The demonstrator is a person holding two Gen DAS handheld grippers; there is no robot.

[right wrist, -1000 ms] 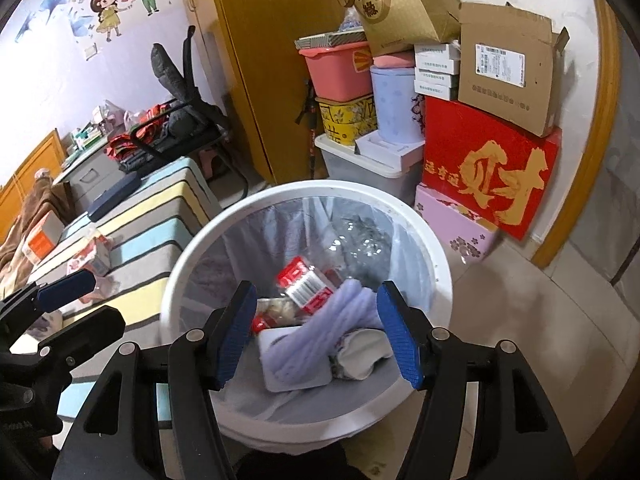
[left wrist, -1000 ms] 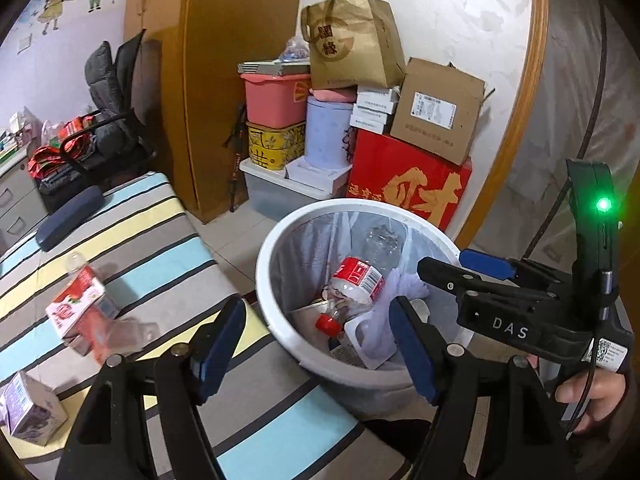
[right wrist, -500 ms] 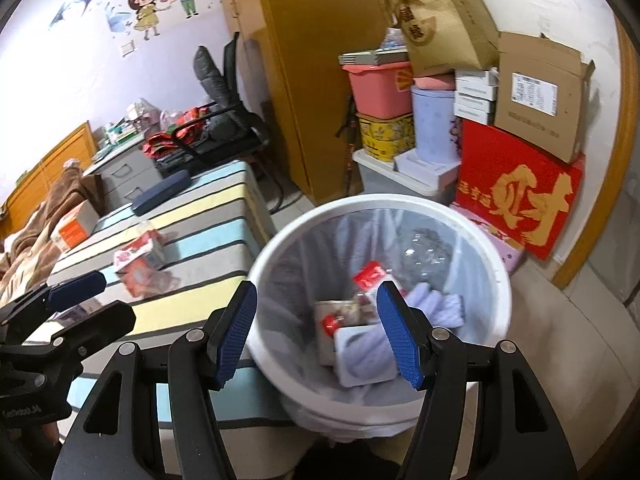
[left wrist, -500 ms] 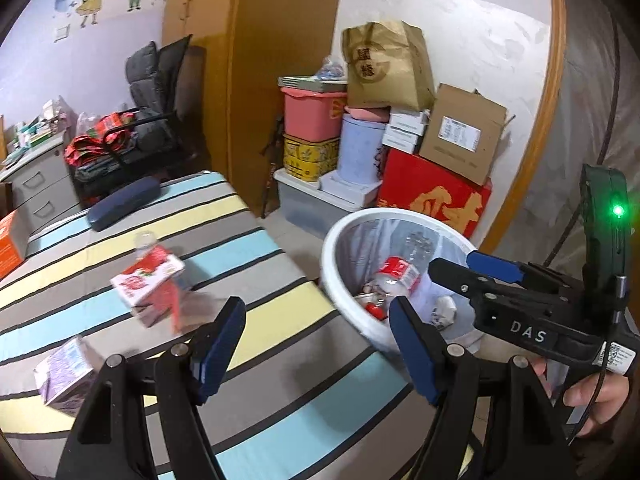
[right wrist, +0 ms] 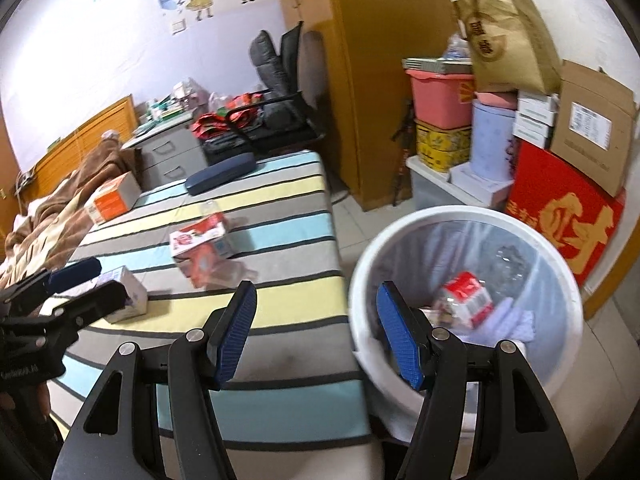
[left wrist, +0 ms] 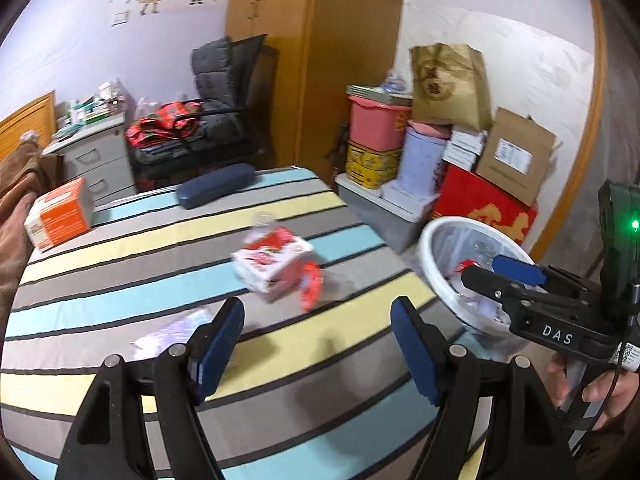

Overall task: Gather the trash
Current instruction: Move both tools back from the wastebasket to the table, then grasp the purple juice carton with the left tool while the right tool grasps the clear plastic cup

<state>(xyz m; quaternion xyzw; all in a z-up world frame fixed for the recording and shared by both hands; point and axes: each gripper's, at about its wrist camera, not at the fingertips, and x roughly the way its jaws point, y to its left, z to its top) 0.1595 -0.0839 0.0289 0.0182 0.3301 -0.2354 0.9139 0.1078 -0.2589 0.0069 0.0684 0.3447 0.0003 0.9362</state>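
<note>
Both views have swung off the white trash bin back over the striped bed: next pickup, I judge. Left gripper and right gripper gape wide, empty. Red-and-white carton mid-bed, purple carton nearer the foot edge; path unobstructed. Orange box sits far-left.

Both grippers have swung away from the trash bin toward the striped bed; the left gripper now faces the red-and-white carton at mid-bed.
</note>
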